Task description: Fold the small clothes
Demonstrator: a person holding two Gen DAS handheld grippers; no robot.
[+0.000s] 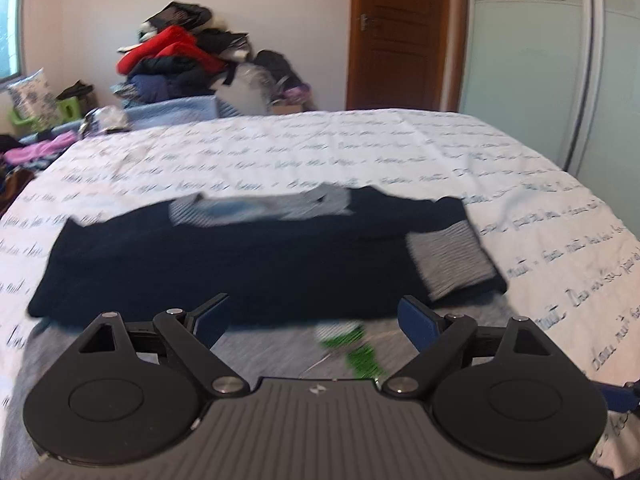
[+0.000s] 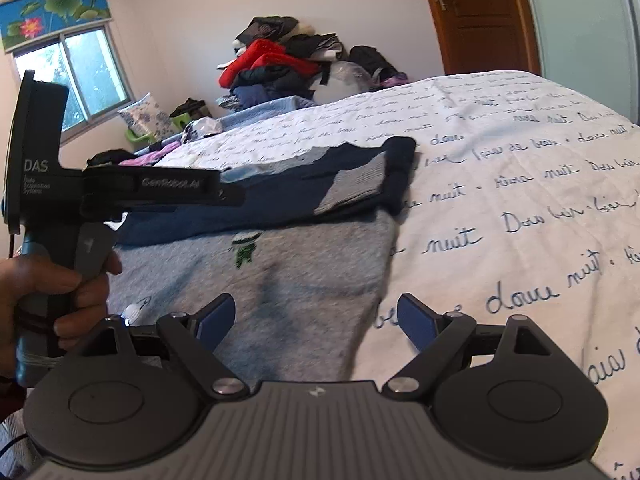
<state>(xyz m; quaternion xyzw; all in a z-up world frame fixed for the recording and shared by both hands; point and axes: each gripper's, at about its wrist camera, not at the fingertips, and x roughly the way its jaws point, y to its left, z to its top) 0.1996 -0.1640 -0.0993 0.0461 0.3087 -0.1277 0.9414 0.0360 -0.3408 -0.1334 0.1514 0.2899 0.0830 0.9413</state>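
A dark navy top (image 1: 248, 264) with grey striped collar and cuff lies folded flat across the white bed; it also shows in the right wrist view (image 2: 280, 196). Under it and nearer to me lies a grey garment (image 2: 288, 280) with a small green print (image 1: 352, 348). My left gripper (image 1: 314, 320) is open and empty, just above the navy top's near edge. My right gripper (image 2: 316, 320) is open and empty over the grey garment's right edge. The left gripper's body (image 2: 120, 192), held by a hand, shows at the left of the right wrist view.
The bed sheet (image 1: 440, 152) is white with blue script. A pile of clothes (image 1: 180, 56) stands by the far wall. A brown door (image 1: 400, 32) and a pale wardrobe (image 1: 540, 80) are at the right. A window (image 2: 80, 76) is at the left.
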